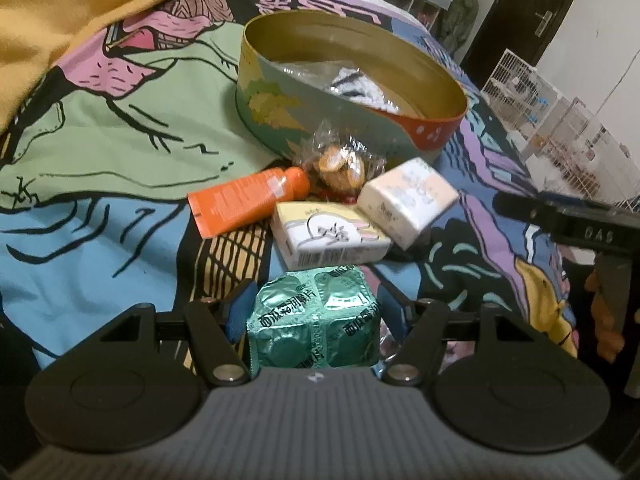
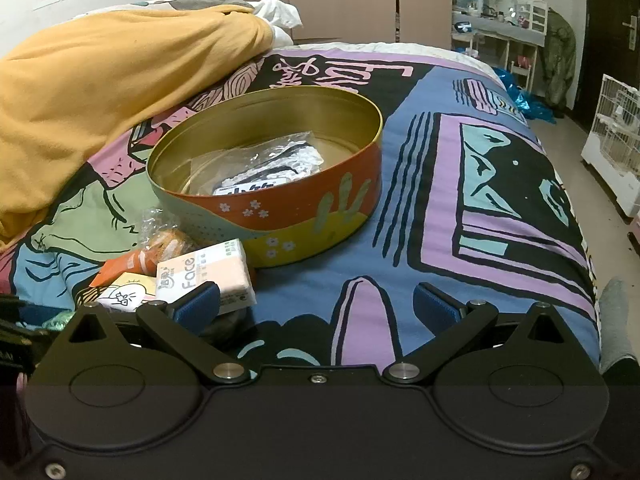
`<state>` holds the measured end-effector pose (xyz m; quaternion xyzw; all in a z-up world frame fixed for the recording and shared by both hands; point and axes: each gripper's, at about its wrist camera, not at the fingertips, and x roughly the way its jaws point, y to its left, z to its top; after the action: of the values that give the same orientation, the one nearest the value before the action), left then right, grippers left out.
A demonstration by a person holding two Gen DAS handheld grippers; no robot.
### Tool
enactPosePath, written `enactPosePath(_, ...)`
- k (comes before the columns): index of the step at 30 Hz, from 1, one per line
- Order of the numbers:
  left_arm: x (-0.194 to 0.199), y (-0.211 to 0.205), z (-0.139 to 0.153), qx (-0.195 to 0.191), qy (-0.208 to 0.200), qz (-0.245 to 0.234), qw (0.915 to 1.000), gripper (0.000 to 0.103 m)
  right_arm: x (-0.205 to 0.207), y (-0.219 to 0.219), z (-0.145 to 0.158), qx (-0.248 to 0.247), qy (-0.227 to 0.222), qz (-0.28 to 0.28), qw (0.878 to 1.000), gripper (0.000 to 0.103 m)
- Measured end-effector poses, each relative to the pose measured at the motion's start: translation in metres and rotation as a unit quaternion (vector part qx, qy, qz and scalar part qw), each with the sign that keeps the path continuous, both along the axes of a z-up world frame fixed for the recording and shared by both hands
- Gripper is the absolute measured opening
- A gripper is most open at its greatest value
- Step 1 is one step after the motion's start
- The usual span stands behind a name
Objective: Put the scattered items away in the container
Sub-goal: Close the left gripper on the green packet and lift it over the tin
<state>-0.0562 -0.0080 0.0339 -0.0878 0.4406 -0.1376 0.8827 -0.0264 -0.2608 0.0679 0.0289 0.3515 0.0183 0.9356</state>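
Note:
My left gripper [image 1: 315, 304] is shut on a green foil blister pack [image 1: 316, 320], its blue pads pressing the pack's two sides just above the bedspread. Beyond it lie a cartoon-printed tissue pack [image 1: 328, 232], a pink-and-white tissue pack [image 1: 408, 196], an orange tube [image 1: 248, 198] and a clear bag of gold-wrapped sweets [image 1: 340, 164]. Behind them stands the round open tin [image 1: 280, 120], holding a clear plastic packet [image 2: 272, 160]. My right gripper [image 2: 316, 300] hovers open over the bedspread in front of the tin [image 2: 320, 208], nothing between its fingers.
Everything rests on a bed with a patterned bedspread [image 2: 480, 200]. A yellow blanket [image 2: 100, 92] is heaped at the back left. The bed's edge drops off on the right, where white wire cages [image 2: 616, 148] stand on the floor. A grey-socked foot [image 2: 616, 320] shows at the right.

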Motion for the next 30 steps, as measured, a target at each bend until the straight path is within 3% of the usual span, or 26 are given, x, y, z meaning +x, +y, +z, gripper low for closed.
enactPosePath(11, 0.009, 0.001, 0.033, -0.008, -0.040, 0.000, 0.9992, 0.068, 0.002, 0.005, -0.003, -0.001, 0.010, 0.017, 1.000, 0.103)
enactPosePath(30, 0.042, 0.000, 0.081, 0.015, -0.103, -0.012, 0.9945, 0.068, 0.005, 0.006, -0.009, 0.013, 0.037, 0.027, 0.999, 0.103)
